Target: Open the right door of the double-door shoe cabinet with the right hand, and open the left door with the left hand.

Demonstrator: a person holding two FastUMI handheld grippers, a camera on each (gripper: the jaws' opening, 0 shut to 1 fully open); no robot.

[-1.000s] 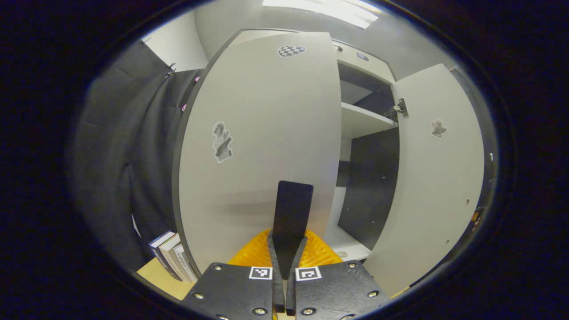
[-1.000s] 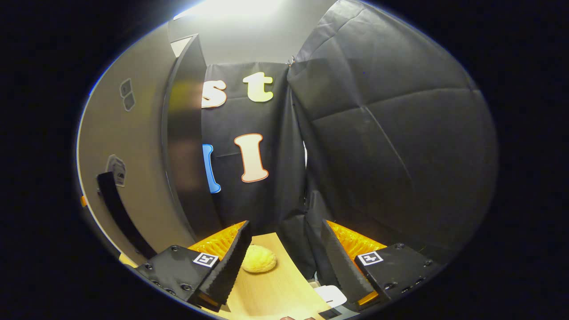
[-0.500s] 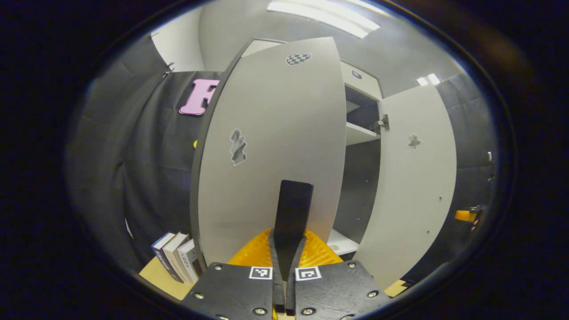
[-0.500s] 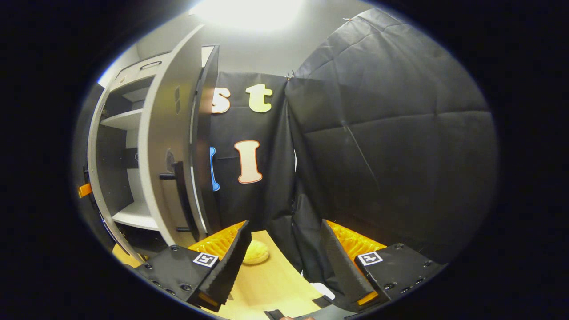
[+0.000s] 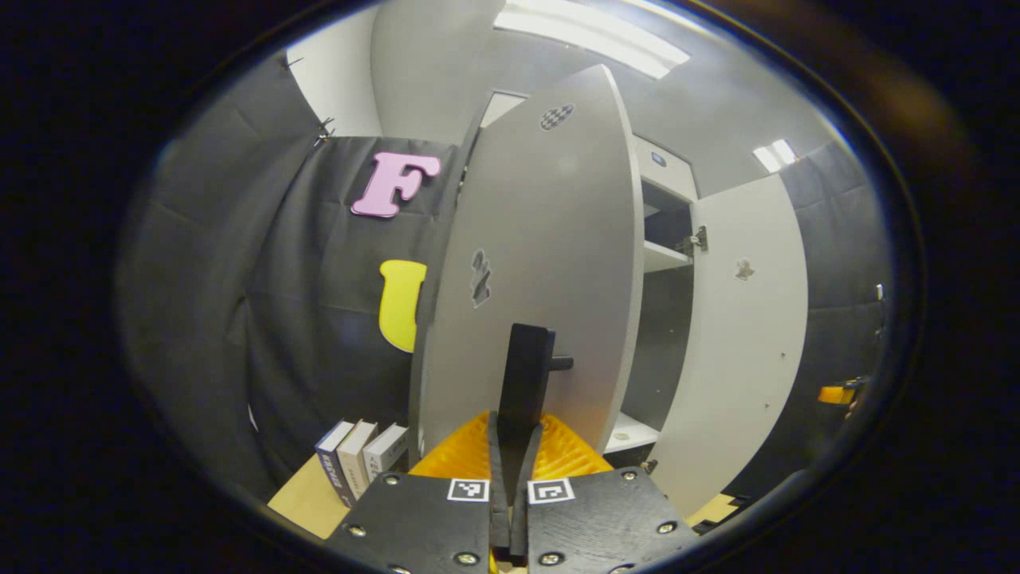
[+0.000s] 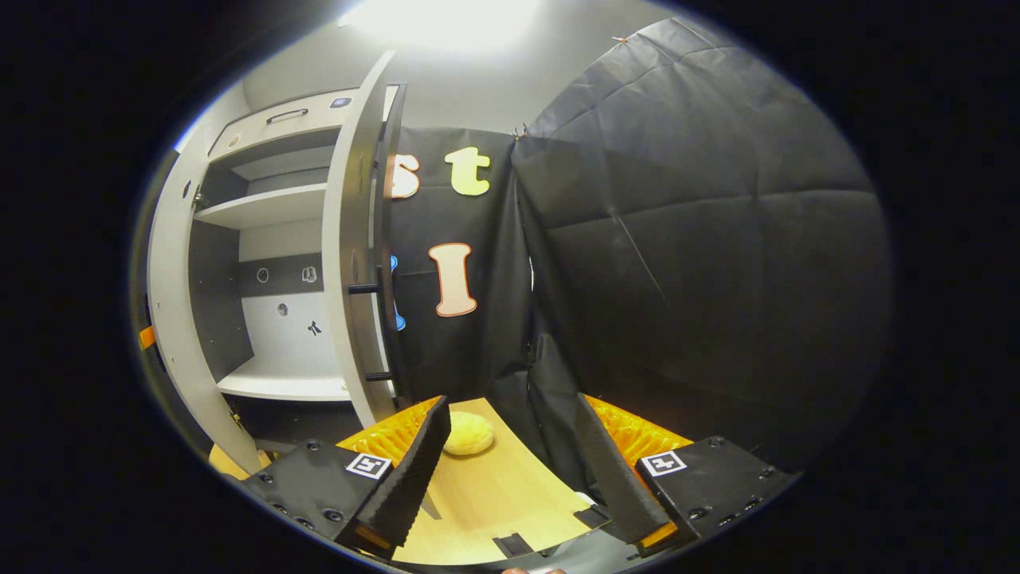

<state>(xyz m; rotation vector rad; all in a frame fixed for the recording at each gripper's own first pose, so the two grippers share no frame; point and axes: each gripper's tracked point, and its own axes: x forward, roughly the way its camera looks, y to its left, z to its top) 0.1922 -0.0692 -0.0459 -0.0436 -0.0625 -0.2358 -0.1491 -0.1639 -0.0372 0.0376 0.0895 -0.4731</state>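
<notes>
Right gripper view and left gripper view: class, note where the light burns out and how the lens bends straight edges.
Right gripper view: the ceiling light is blown out to plain white, and the right door bows. Left gripper view: the ceiling strip glares less, the left door bulges like a barrel, and the handle between the shut tongs is a black shape with no detail.

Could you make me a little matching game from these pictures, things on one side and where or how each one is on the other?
Things:
1. left gripper
2. right gripper
3. round yellow bun
4. row of upright books

States:
A. open, holding nothing
B. standing left of the grey left cabinet door
C. shut on the black door handle
D. lying on the light wooden table

Pairs: 1-C, 2-A, 3-D, 4-B.
</notes>
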